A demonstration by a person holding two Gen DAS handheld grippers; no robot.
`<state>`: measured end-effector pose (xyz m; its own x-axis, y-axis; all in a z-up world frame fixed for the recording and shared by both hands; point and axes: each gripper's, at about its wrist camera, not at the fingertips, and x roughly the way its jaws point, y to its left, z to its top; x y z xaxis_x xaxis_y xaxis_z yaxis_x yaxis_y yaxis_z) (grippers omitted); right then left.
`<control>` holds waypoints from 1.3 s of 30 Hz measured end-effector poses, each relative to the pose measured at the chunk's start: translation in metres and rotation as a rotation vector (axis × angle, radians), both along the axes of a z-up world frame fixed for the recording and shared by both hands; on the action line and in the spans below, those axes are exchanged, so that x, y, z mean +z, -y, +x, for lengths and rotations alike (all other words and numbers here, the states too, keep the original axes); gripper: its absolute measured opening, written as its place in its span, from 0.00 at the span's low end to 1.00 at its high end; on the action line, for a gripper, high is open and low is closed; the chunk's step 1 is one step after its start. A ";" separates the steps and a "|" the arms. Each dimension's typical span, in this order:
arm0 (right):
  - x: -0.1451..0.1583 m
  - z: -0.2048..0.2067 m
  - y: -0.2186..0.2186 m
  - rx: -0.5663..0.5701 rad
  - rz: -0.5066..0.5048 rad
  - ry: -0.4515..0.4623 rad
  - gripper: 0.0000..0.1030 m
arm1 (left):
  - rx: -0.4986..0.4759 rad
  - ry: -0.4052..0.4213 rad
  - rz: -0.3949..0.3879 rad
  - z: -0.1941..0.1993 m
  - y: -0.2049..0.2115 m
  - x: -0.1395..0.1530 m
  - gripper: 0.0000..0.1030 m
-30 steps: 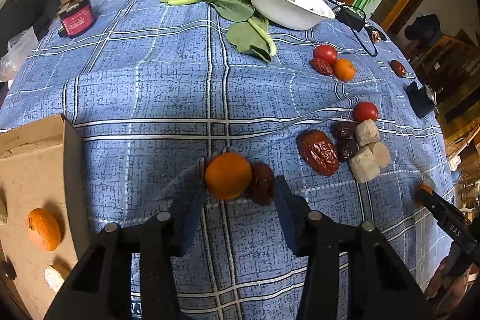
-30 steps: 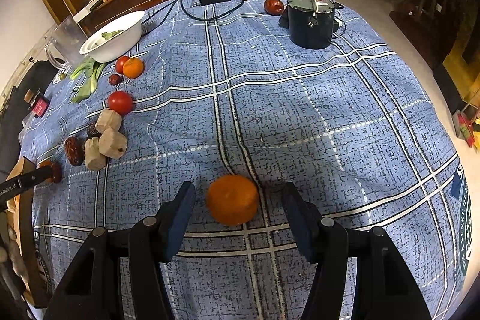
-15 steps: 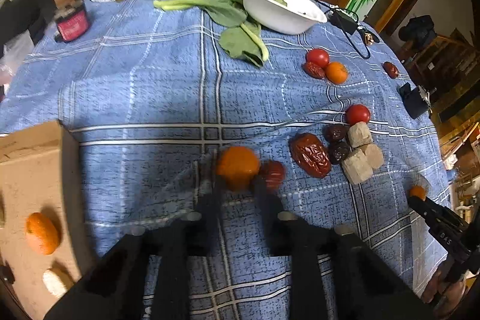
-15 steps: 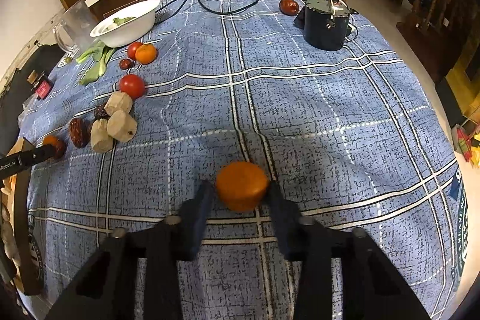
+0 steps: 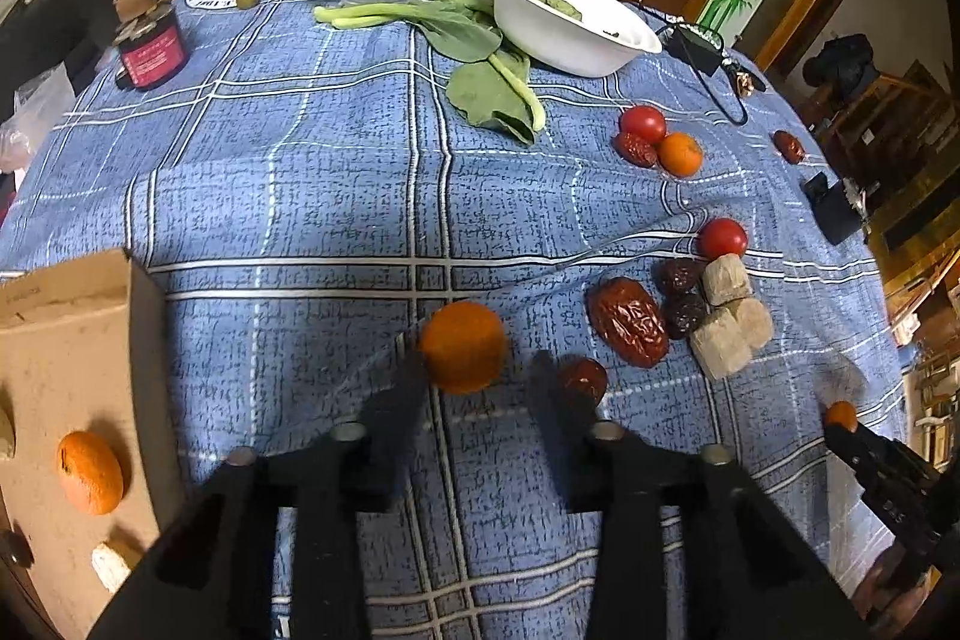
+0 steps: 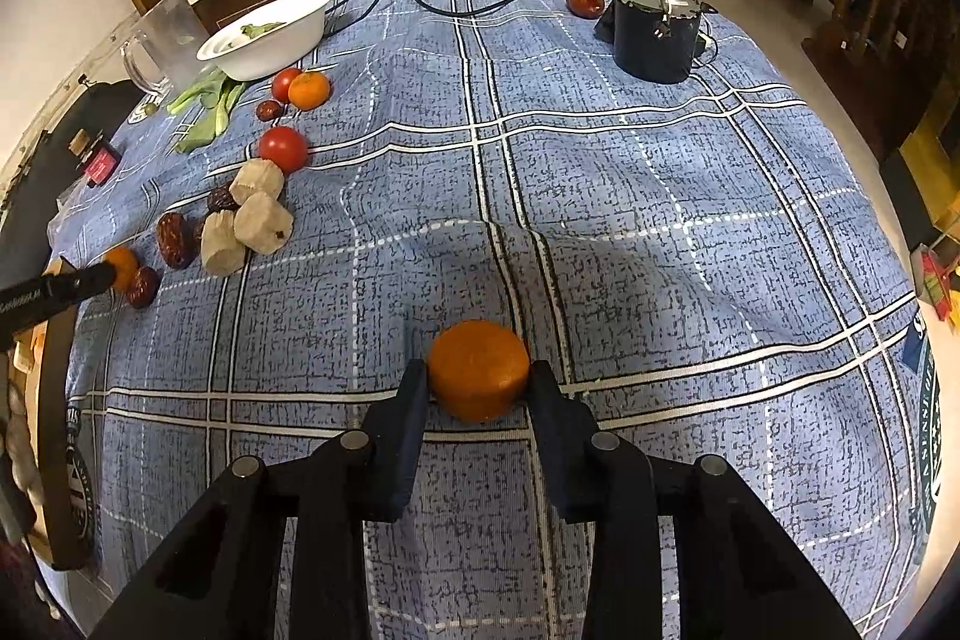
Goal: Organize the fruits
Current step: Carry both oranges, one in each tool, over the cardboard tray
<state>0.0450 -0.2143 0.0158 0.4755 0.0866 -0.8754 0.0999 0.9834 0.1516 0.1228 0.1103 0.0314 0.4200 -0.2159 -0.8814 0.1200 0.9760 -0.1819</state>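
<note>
Beside a red date [image 5: 583,379], left claw [image 5: 474,370] and right claw [image 6: 478,383] each clamping an orange.

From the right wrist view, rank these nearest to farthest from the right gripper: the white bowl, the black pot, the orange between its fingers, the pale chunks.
1. Orange: between the right gripper's fingers, touching both.
2. Pale chunks: left, mid-table.
3. Black pot and white bowl: both far; pot right, bowl left, too close to call.

Both hand-held grippers closed: left [image 5: 474,370] and right [image 6: 478,381] now clamp oranges.
</note>
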 end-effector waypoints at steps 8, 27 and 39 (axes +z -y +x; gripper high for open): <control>0.001 -0.005 -0.002 0.022 -0.004 0.007 0.34 | 0.044 -0.009 0.025 0.005 -0.005 -0.011 0.29; 0.034 -0.009 -0.052 0.132 0.058 0.057 0.34 | 0.213 0.095 -0.128 -0.071 -0.081 0.051 0.28; 0.069 -0.015 -0.211 0.448 0.105 0.117 0.35 | 0.446 0.037 -0.060 -0.151 -0.221 0.046 0.28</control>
